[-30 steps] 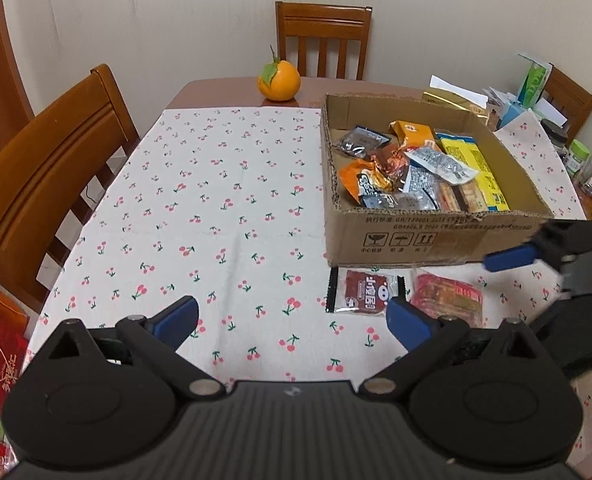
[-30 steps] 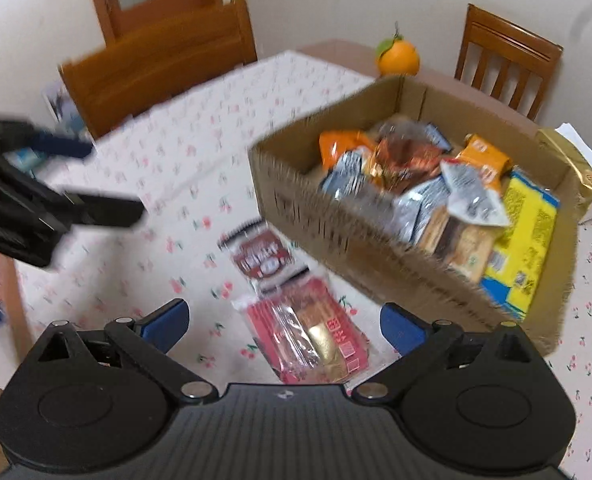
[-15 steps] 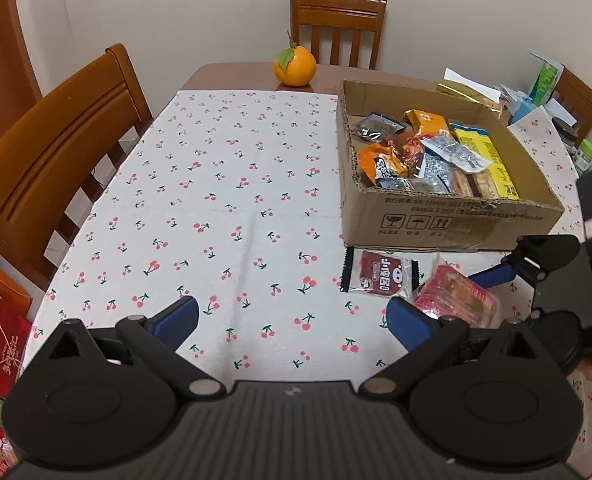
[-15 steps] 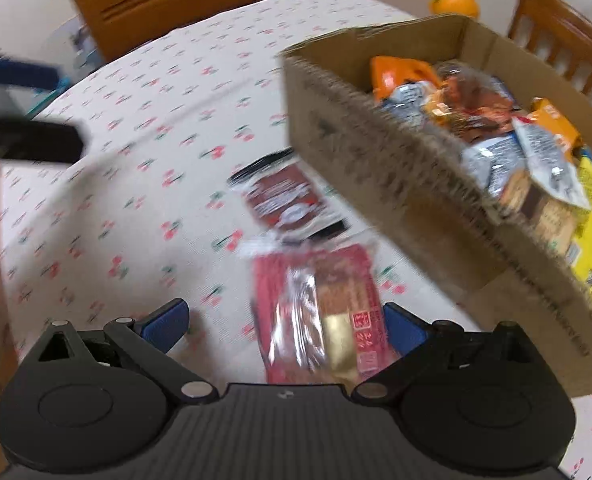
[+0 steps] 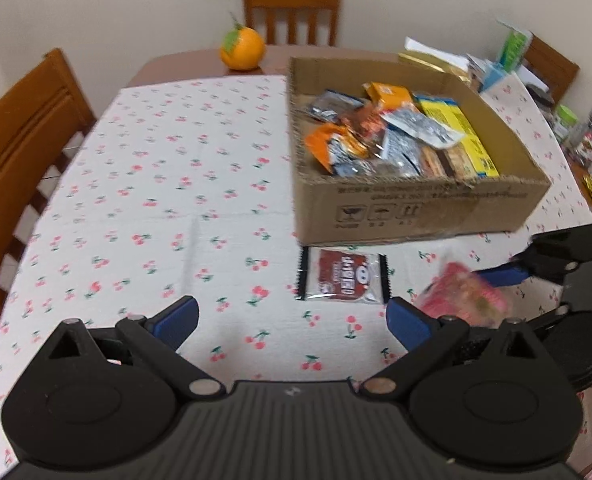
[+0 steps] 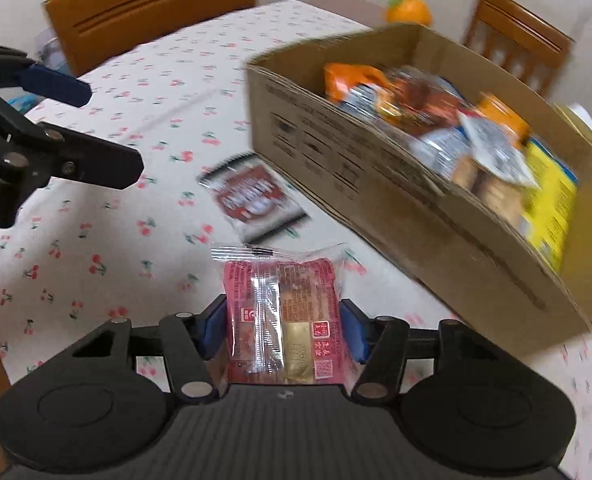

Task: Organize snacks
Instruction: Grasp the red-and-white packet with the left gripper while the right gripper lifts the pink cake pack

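The right gripper (image 6: 282, 326) has just closed, pinching the pink packet (image 6: 284, 320) (box (image 6: 375, 176) at two o'clock), ready for lifting; the left gripper (image 5: 292, 318) hangs spread.

the left wrist camera looks steeply down over the cherry-print tablecloth (image 5: 168, 184) towards the far chair. the right one sits lower and closer, angled leftwards across the table. both catch the cardboard box (image 5: 415, 216) (image 6: 375, 184), the dark-red snack packet (image 5: 341, 276) (image 6: 252, 196) (blurred) and the orange (image 5: 243, 49) (image 6: 409, 10).
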